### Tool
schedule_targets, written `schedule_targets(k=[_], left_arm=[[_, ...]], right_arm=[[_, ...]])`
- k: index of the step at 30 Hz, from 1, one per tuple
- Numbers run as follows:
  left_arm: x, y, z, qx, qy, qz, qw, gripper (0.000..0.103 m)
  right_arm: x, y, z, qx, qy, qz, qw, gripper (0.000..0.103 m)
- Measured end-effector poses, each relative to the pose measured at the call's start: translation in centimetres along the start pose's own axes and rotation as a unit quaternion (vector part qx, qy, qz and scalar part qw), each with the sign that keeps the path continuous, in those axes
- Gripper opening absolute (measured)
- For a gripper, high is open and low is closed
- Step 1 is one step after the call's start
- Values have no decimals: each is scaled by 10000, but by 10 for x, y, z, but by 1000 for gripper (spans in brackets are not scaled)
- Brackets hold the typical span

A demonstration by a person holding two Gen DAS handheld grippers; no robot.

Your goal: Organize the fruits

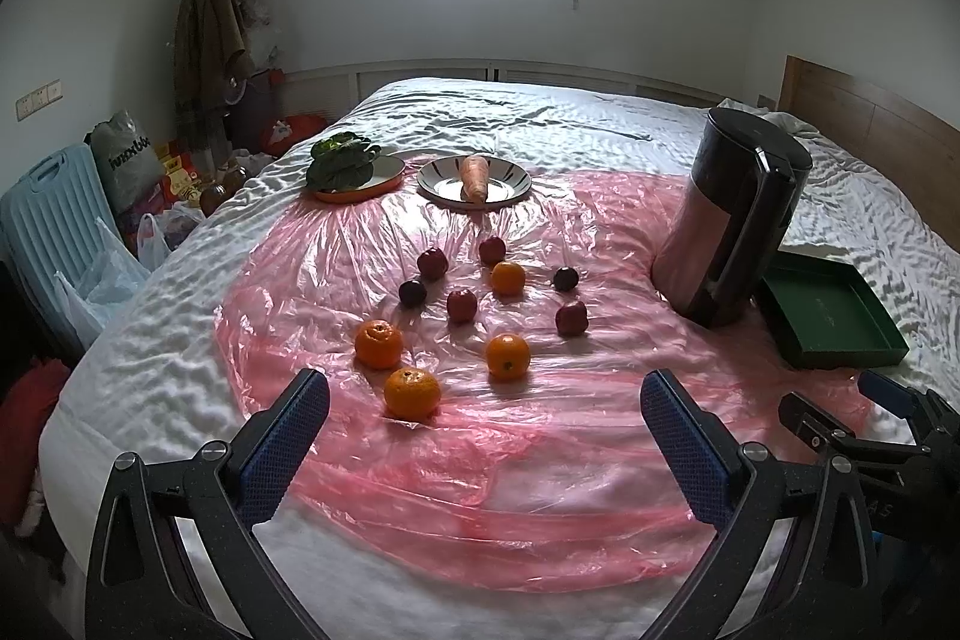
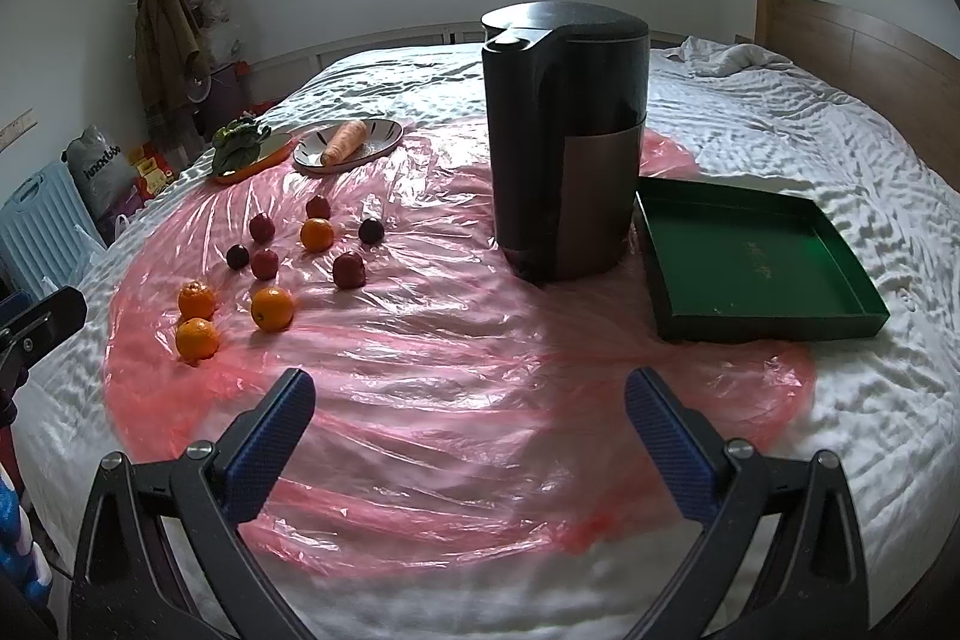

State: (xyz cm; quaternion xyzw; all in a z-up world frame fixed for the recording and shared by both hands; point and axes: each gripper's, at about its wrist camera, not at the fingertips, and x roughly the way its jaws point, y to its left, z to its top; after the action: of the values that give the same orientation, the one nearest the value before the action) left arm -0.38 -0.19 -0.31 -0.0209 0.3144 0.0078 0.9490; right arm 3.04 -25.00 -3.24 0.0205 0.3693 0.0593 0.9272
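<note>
Several oranges, the nearest (image 1: 411,393) (image 2: 196,338), and several small dark red fruits, such as one (image 1: 461,305) (image 2: 348,270), lie scattered on a pink plastic sheet (image 1: 540,460) (image 2: 450,400) over a white bed. A green tray (image 1: 831,316) (image 2: 750,262) lies empty at the right. My left gripper (image 1: 486,430) is open and empty, just short of the nearest oranges. My right gripper (image 2: 471,424) is open and empty over bare plastic, in front of the tray and a dark appliance.
A tall dark appliance (image 1: 735,214) (image 2: 564,130) stands between the fruits and the tray. At the back, an orange plate with leafy greens (image 1: 345,163) (image 2: 240,145) and a striped plate with a carrot (image 1: 474,178) (image 2: 345,142). Bags and a blue chair (image 1: 42,214) crowd the bed's left side.
</note>
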Motion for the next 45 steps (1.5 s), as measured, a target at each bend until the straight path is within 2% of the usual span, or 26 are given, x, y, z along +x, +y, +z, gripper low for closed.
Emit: schedule_targets(k=[45], left_arm=[[0, 1, 2, 46, 30, 0, 10000, 102]], right_arm=[[-2, 2, -1, -5, -12, 1, 10000, 103]])
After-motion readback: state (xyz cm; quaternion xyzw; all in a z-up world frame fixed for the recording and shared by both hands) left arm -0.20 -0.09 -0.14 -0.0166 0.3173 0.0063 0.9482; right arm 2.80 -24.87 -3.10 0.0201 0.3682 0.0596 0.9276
